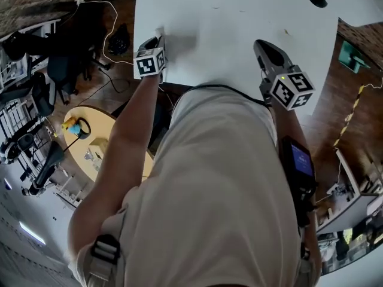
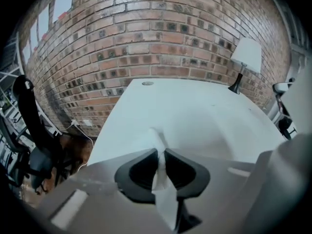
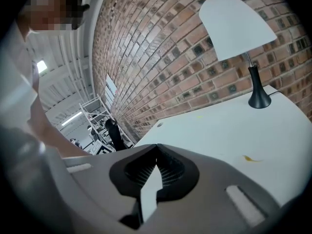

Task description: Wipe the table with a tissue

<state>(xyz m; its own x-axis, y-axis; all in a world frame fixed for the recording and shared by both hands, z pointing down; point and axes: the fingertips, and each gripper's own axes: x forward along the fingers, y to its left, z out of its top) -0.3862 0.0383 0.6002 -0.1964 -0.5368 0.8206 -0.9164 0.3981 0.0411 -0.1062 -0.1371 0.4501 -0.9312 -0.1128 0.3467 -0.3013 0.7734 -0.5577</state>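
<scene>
We have the tissue [image 2: 158, 147] clamped in our left gripper [image 1: 157, 38], down at the table's [image 1: 239, 17] near-left edge. The top stretches ahead and rightward from it. Right gripper [image 1: 267, 50] hangs over the near-right edge, fingers together, empty.

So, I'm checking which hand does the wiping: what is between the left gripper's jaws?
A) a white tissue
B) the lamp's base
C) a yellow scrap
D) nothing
A: in the left gripper view, the left gripper has its jaws closed on a white tissue, above the white table.
</scene>
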